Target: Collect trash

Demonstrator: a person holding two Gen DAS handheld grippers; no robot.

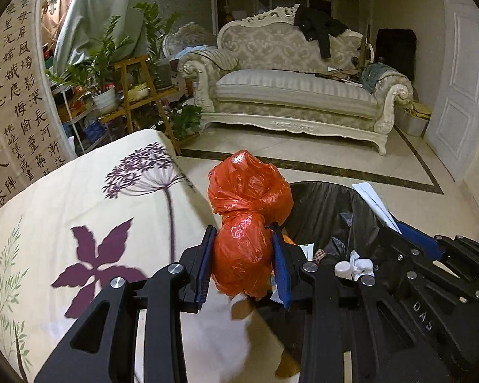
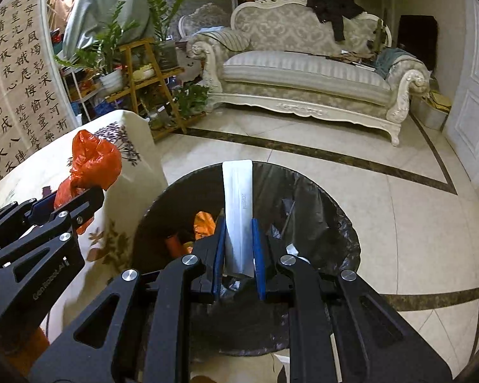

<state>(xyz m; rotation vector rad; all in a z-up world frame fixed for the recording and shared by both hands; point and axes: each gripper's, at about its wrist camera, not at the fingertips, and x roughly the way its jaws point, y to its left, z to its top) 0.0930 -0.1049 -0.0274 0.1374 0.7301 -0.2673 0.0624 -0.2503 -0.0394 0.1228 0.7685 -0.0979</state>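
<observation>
My left gripper (image 1: pixel 244 245) is shut on a crumpled orange plastic bag (image 1: pixel 249 217) and holds it at the table's edge, beside the bin. The bag also shows in the right wrist view (image 2: pixel 92 162), held by the left gripper (image 2: pixel 70 198). My right gripper (image 2: pixel 238 242) is shut on a flat white paper packet (image 2: pixel 238 204) and holds it upright over the open bin (image 2: pixel 319 198), which is lined with a black bag. In the left wrist view the bin (image 1: pixel 322 210) lies to the right, with the right gripper (image 1: pixel 408 239) and white packet (image 1: pixel 376 204) above it. Orange and white scraps lie inside.
A table under a cream floral cloth (image 1: pixel 79 210) stands left of the bin. A tiled floor (image 2: pixel 399 175) stretches ahead to an ornate sofa (image 2: pixel 303 73). A wooden plant stand (image 2: pixel 147 76) with potted plants stands at the back left. A white door (image 1: pixel 459 89) is on the right.
</observation>
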